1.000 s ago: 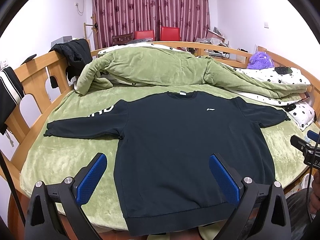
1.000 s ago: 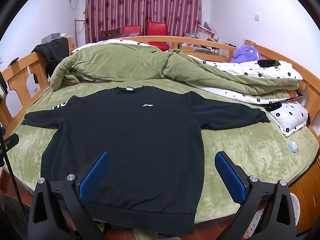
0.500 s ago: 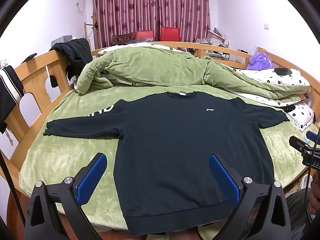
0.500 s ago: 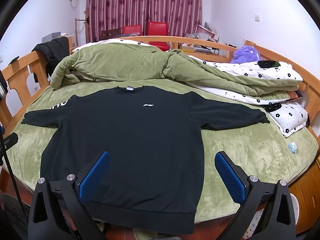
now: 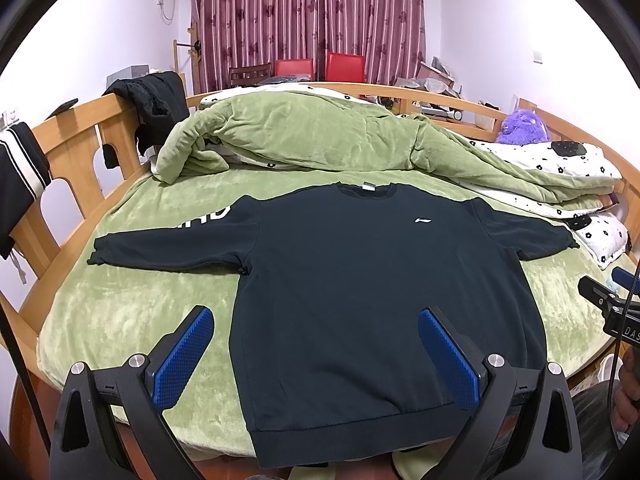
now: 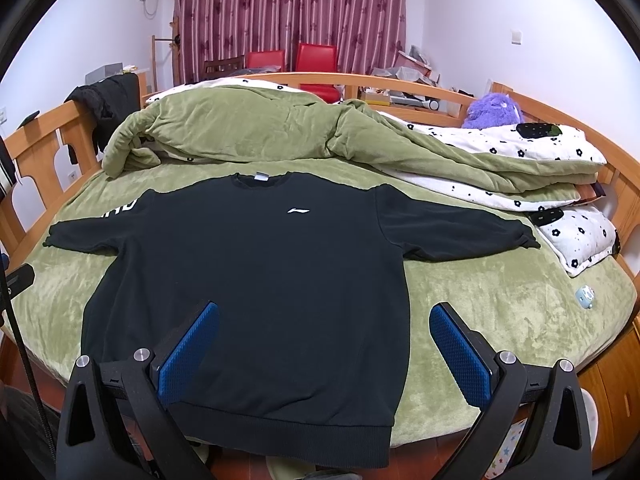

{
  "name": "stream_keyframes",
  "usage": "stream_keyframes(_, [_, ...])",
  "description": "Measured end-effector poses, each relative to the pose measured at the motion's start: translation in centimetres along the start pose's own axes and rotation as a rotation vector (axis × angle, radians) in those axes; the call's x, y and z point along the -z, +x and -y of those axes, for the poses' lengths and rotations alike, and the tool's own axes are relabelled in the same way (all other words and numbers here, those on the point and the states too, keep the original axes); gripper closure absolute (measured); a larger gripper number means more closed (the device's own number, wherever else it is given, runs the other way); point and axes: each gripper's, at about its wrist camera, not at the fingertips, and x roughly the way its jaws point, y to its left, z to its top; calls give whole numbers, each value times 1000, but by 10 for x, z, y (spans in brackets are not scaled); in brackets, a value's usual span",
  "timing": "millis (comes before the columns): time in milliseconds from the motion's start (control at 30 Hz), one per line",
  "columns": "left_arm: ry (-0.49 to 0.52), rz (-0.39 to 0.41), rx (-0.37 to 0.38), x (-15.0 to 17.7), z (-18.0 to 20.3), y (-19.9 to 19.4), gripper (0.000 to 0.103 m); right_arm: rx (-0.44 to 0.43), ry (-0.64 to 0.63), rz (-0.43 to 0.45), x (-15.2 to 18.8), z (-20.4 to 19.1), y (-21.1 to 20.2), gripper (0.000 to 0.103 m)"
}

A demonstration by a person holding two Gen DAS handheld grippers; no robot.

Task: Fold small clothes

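A black long-sleeved sweatshirt (image 5: 360, 280) lies flat and face up on the green bed cover, sleeves spread out to both sides, hem at the near bed edge. It also shows in the right wrist view (image 6: 260, 280). My left gripper (image 5: 316, 344) is open and empty, held above the lower left part of the shirt. My right gripper (image 6: 324, 340) is open and empty, held above the shirt's lower right side. The right gripper also shows at the right edge of the left wrist view (image 5: 612, 304).
A bunched green duvet (image 5: 320, 140) lies behind the shirt. A flowered pillow (image 6: 576, 236) and a small toy (image 6: 585, 297) lie at the right. A wooden bed rail (image 5: 72, 152) runs along the left with dark clothes (image 5: 154, 104) hung on it. A purple plush (image 6: 494, 110) sits at the back right.
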Motion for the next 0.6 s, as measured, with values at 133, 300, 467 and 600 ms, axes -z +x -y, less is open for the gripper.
stream_keyframes(133, [3,0,0,0,-2,1,0,0,0,-1,-1,0,-1,0])
stream_keyframes(300, [3,0,0,0,-1,1,0,0,-1,0,-1,0,0,0])
stream_keyframes(467, [2,0,0,0,-1,1,0,0,0,0,-1,-1,0,0])
stream_keyframes(600, [2,-1,0,0,-1,1,0,1,-1,0,0,-1,0,0])
